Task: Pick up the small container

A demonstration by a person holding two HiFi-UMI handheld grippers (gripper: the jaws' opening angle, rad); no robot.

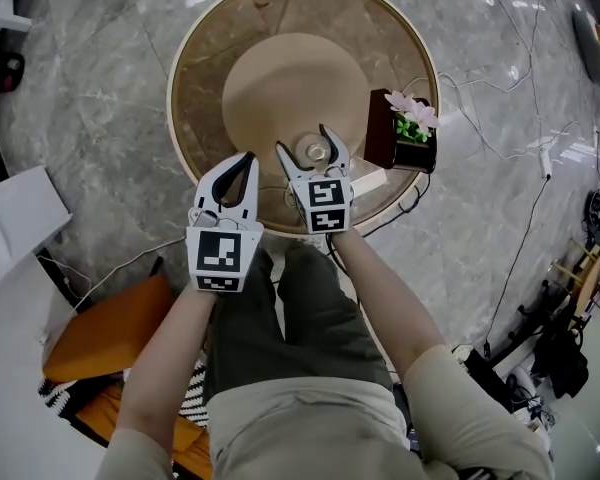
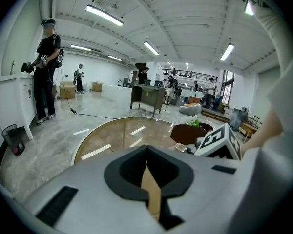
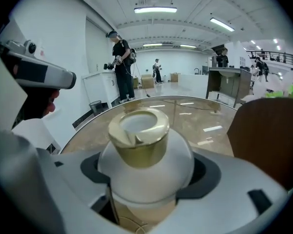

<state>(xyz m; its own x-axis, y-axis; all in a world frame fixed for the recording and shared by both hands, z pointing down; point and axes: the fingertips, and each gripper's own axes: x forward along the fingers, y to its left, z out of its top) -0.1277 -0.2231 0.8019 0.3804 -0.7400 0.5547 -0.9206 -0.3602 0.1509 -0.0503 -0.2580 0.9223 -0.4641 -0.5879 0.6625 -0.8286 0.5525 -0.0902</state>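
Observation:
A small white round container (image 1: 315, 151) with a gold cap stands on the round glass table (image 1: 185, 118), near its front edge. My right gripper (image 1: 302, 139) reaches around it with its jaws spread wide. In the right gripper view the container (image 3: 141, 150) fills the space between the jaws of that gripper (image 3: 146, 182), and I see no pad pressing on it. My left gripper (image 1: 248, 158) is shut and holds nothing; it hovers over the table's front edge, just left of the right one. In the left gripper view the left gripper (image 2: 147, 147) has its tips together.
A dark brown box with pink flowers (image 1: 405, 133) stands right of the container, close to the right gripper. A flat white piece (image 1: 368, 180) lies in front of it. Cables (image 1: 520, 98) run over the marble floor. An orange cushion (image 1: 110, 328) lies lower left. People stand in the background (image 2: 46, 72).

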